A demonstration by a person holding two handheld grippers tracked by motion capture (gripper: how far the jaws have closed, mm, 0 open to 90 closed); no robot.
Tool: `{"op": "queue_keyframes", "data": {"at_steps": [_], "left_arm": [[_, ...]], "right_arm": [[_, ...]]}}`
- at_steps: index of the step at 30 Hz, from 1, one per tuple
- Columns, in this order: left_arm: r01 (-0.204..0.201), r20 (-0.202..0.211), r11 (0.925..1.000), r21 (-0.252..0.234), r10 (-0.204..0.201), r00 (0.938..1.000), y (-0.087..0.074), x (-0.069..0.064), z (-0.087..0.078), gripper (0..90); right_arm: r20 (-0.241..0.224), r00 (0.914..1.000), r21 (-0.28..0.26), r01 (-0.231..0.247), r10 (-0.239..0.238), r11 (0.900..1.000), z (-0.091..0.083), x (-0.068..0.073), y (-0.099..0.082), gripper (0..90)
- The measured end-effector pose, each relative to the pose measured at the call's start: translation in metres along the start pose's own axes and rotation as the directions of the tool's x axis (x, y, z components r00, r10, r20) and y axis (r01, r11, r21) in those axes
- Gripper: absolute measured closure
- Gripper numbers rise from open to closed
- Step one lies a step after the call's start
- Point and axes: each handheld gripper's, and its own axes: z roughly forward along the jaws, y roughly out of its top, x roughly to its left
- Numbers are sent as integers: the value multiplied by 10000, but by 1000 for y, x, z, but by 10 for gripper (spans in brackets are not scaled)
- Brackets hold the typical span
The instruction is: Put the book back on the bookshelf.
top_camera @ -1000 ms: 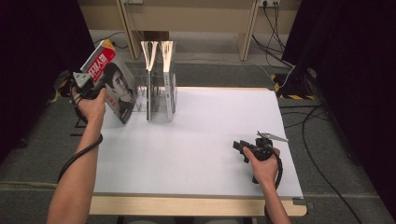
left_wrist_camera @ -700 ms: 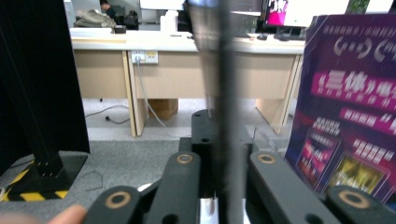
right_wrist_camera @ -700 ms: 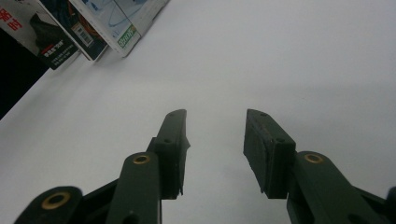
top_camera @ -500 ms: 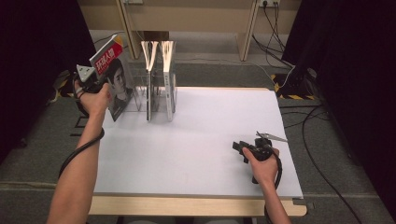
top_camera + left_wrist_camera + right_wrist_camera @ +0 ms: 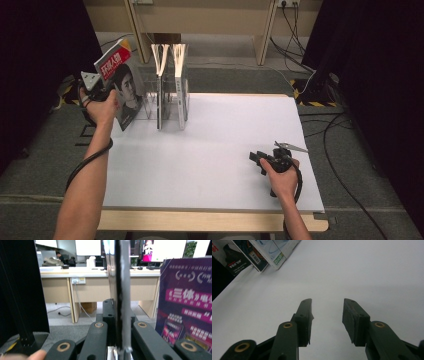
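**Left tongs clamped on magazine at table's 10 o'clock corner**

Left gripper (image 5: 102, 92) closed on the edge of a magazine (image 5: 122, 82), thin spine pinched between both jaws in the left gripper view (image 5: 120, 315). Jaws just finished closing in, pads now tight on the paper. Magazine held tilted, cover with a portrait and a red title block facing the high view, lower corner close to the white table (image 5: 215, 165); touching or just clear, cannot tell. Sits at about 10 o'clock on the tabletop, just beside a clear rack (image 5: 150, 100). Two more magazines (image 5: 172, 92) upright in that rack, at 11 o'clock, edges fanned at the top. Purple printed cover (image 5: 187, 305) at 3 o'clock in the left gripper view.

Right gripper (image 5: 262, 159) resting low near 4 o'clock on the table, well apart from the rack. Jaws moderately wide, nothing between them, bare white surface in the gap (image 5: 327, 322).
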Motion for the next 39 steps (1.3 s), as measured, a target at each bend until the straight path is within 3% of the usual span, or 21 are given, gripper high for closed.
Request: {"op": "queue_keyframes", "data": {"at_steps": [4, 8, 11, 13, 17, 19, 22, 27, 30, 33, 35, 39], "left_arm": [[162, 161, 9998, 125, -164, 9997, -11, 6, -9, 817], [232, 250, 9995, 234, -238, 9994, -12, 9, -14, 787], [809, 428, 9964, 261, -820, 9957, -8, 9, -15, 742], [1334, 627, 9907, 274, -1349, 9889, -5, 8, -15, 720], [1883, 847, 9817, 278, -1901, 9781, -4, 7, -13, 693], [1975, 970, 9796, 372, -2002, 9749, -2, 5, -11, 691], [2216, 1348, 9737, 538, -2270, 9645, 2, 2, -5, 710], [2216, 1765, 9658, 1343, -2434, 9537, 11, -6, 2, 796], [1980, 1858, 9641, 1769, -2303, 9552, 13, -10, 5, 833], [2063, 1771, 9554, 2114, -2450, 9532, 13, -11, 8, 835], [1903, 1624, 9550, 2273, -2298, 9596, 11, -12, 9, 834], [1865, 1609, 9492, 2534, -2314, 9595, 8, -13, 11, 844]], "right_arm": [[-11, 10000, -6, 24, -24, 10000, 0, 1, 0, 596], [-11, 10000, -9, 70, -70, 10000, 1, 3, 1, 595], [-44, 10000, 4, 83, -83, 10000, 1, 4, 2, 592], [-49, 10000, 6, 78, -78, 10000, 2, 4, 2, 591], [-58, 10000, 9, 71, -71, 10000, 1, 4, 1, 589], [-61, 10000, 24, 41, -41, 10000, 1, 3, 1, 588], [-48, 10000, 36, 21, -21, 10000, 1, 2, 2, 587], [-67, 10000, 40, -13, 13, 10000, 1, 1, 2, 586], [-68, 10000, 87, -4, 4, 10000, 0, 1, 2, 587], [-45, 10000, 74, 17, -17, 10000, -1, 1, 2, 587], [-30, 10000, 79, 35, -35, 10000, -1, 0, 2, 587], [-15, 10000, 130, 50, -50, 9999, 0, 0, 2, 588]]}}
